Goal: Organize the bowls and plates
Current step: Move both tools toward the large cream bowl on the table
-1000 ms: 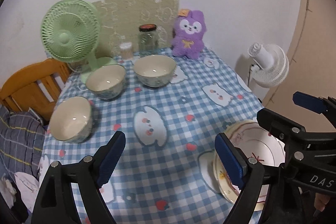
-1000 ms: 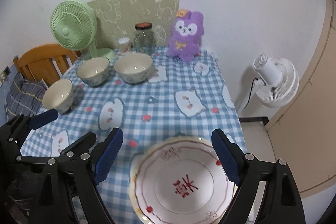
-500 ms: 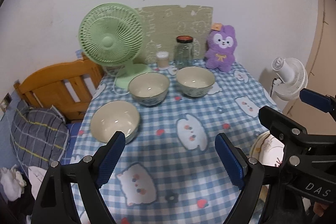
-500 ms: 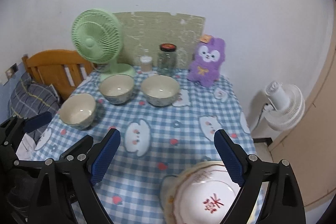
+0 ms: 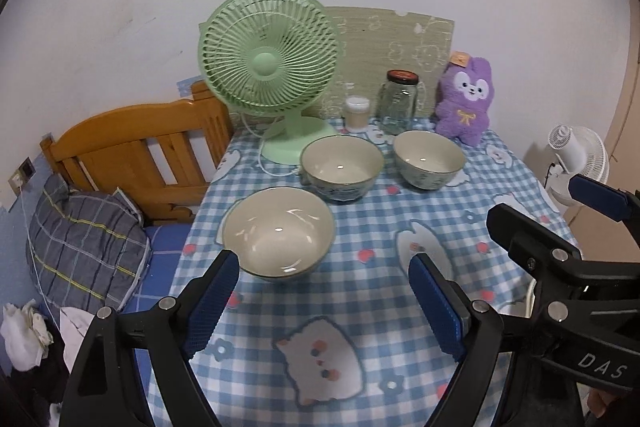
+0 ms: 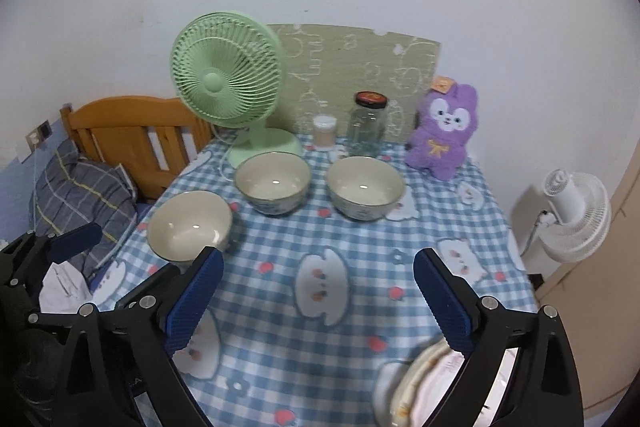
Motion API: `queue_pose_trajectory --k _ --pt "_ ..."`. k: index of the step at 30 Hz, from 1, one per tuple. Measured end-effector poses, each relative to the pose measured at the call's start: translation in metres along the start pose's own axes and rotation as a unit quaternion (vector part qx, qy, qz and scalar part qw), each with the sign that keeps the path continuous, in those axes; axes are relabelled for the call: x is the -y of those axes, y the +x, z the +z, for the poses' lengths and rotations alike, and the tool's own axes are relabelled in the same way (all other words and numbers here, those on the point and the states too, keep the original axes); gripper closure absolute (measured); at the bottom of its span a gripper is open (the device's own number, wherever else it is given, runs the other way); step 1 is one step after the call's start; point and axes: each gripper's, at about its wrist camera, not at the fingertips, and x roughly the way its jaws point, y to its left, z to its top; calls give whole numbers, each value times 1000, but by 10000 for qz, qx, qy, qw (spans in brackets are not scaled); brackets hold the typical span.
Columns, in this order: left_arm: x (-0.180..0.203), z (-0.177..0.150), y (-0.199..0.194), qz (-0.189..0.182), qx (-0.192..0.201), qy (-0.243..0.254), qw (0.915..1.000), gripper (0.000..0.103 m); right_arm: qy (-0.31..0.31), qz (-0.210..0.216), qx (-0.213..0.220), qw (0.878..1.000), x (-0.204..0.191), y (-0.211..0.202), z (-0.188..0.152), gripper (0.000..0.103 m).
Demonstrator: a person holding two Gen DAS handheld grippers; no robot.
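Looking along the left gripper (image 5: 324, 303), its jaws stand wide and empty above the checked tabletop (image 5: 360, 311), with the nearest bowl (image 5: 278, 231) by the left edge and two more bowls (image 5: 342, 169) toward the far edge. In the right wrist view, the right gripper (image 6: 316, 295) is opening, nothing between its jaws; the plates (image 6: 416, 387) sit at the near right corner.

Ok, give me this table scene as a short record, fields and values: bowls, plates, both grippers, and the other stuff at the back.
bowls: three, upright, empty; near bowl, middle bowl, far bowl
plates: stack at the table's near right edge
left gripper: open, empty, near bowl just beyond it
right gripper: jaws opening, nothing between them
back of table: green fan, jar, small cup, plush
cloth: blue check tablecloth
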Motion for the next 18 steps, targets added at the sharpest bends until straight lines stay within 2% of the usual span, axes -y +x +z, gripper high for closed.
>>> queue_pose_trajectory --k 4,10,14,18 --pt "-15 -1 14 26 -53 -48 10000 15 -59 -34 -6 10000 -17 14 1 6" --pt "-37 -3 35 65 -144 -36 9999 15 -114 177 13 9998 -38 38 1 6" --pt "-50 -4 51 82 -222 -119 9996 16 -19 271 -125 9996 -47 56 2 6" --pt "-59 -4 62 178 -225 -104 9995 22 115 332 -189 9992 -56 74 1 8"
